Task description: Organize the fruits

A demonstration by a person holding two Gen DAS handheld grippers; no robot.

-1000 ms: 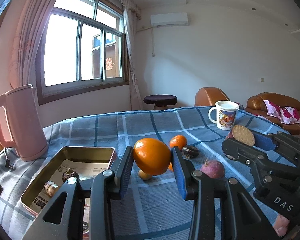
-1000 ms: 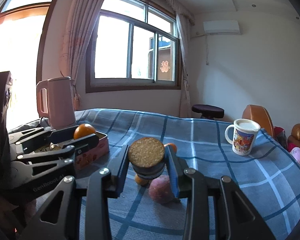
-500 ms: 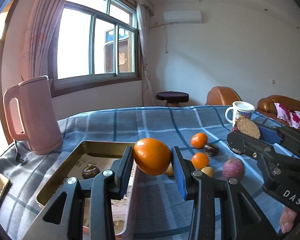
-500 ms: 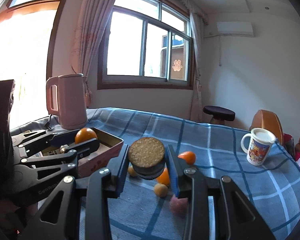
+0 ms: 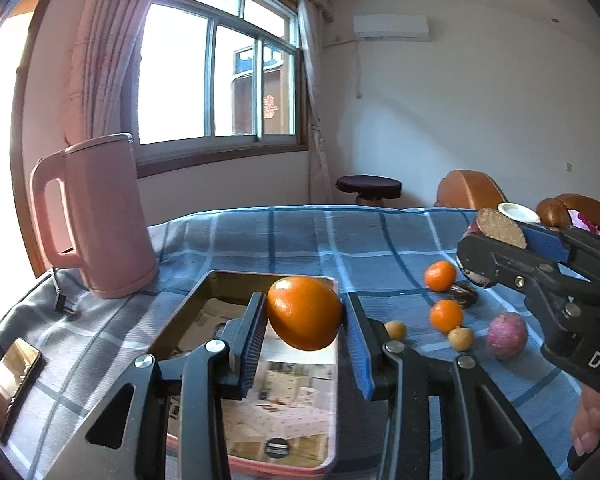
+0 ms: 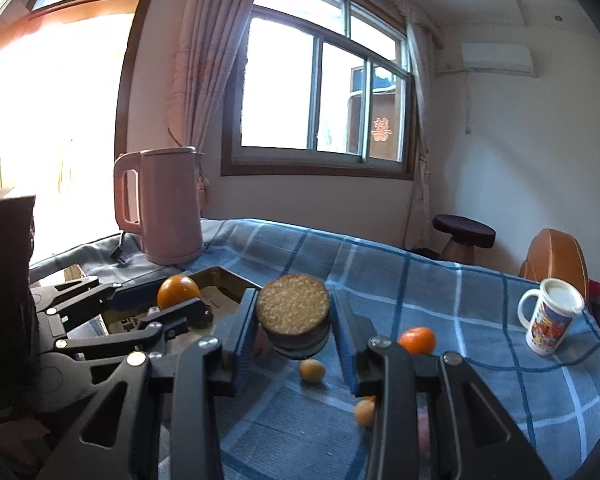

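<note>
My left gripper [image 5: 305, 305] is shut on a large orange [image 5: 304, 316] and holds it above the near right part of an open metal tin tray [image 5: 236, 278]. To its right, my right gripper [image 5: 500, 248] is shut on a dark round fruit piece with a flat tan grainy face [image 5: 500, 232]. In the right wrist view that piece [image 6: 293, 308] sits between the pads of the right gripper [image 6: 294, 312], above the cloth. Loose on the blue plaid cloth lie two small mandarins [image 5: 440, 276] [image 5: 446, 315], two small tan fruits [image 5: 395, 330] [image 5: 460, 338], a dark fruit [image 5: 465, 294] and a pinkish-purple fruit [image 5: 506, 336].
A pink kettle [image 5: 96, 216] stands at the back left beside the tray, its cord trailing on the cloth. A phone [image 5: 14, 380] lies at the near left. A printed mug [image 6: 550, 316] stands at the far right. Beyond the table are a stool [image 5: 368, 186] and brown armchairs.
Both grippers have swung left with their loads. The tray has come from the left to lie under the left gripper's orange, and the loose fruits now sit to the right.
</note>
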